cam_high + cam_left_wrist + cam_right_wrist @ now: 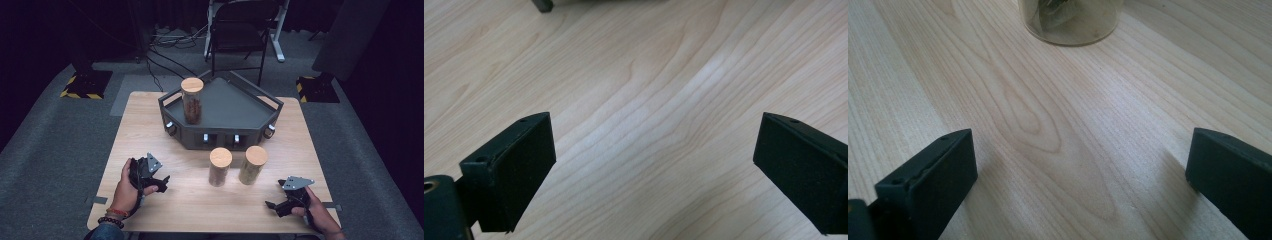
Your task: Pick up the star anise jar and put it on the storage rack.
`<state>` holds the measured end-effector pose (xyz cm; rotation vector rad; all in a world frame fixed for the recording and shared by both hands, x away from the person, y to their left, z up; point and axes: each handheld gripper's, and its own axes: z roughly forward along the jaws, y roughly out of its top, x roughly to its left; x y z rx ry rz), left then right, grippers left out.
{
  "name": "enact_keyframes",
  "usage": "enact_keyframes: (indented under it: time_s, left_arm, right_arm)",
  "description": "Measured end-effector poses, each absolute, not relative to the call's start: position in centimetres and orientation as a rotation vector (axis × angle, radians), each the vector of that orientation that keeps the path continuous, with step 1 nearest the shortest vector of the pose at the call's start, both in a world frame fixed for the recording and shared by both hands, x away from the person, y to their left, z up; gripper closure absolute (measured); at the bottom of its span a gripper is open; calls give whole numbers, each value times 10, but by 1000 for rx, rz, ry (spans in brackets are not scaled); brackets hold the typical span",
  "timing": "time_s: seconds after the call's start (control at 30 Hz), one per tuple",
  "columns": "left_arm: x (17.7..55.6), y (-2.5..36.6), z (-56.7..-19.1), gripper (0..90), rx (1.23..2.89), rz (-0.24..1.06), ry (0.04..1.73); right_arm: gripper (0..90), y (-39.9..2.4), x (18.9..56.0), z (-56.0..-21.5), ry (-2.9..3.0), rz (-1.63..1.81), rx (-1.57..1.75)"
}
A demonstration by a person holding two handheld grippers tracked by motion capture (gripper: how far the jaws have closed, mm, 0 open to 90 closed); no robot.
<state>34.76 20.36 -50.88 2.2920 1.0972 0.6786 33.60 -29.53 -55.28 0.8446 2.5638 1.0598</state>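
Dark room, pale wood surface w/ grey corner tray at back. One cork-lidded jar in tray, two jars just in front, close together. Left claw & right claw both released, empty, low on surface. Risk: tall jars, reaching one may tip its neighbour.

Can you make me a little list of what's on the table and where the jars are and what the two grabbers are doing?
table: light wood table
tray: dark grey tray at the far middle
jar in tray: one cork-lidded jar, upright in the tray's left corner
jars on table: two, left jar and right jar, upright in front of the tray
left gripper: open, holding nothing
right gripper: open, holding nothing
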Motion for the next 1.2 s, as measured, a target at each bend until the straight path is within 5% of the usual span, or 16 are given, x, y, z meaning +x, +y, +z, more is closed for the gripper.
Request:
enact_keyframes:
  time_s: [0.67,1.2]
  left_arm:
    - [329,223,-537,32,2290,588,1175]
    - [319,245,-551,12,2128,457,1205]
  right_arm:
    - [0,-295,336,-553,2564,1060,845]
    - [0,-295,336,-553,2564,1060,845]
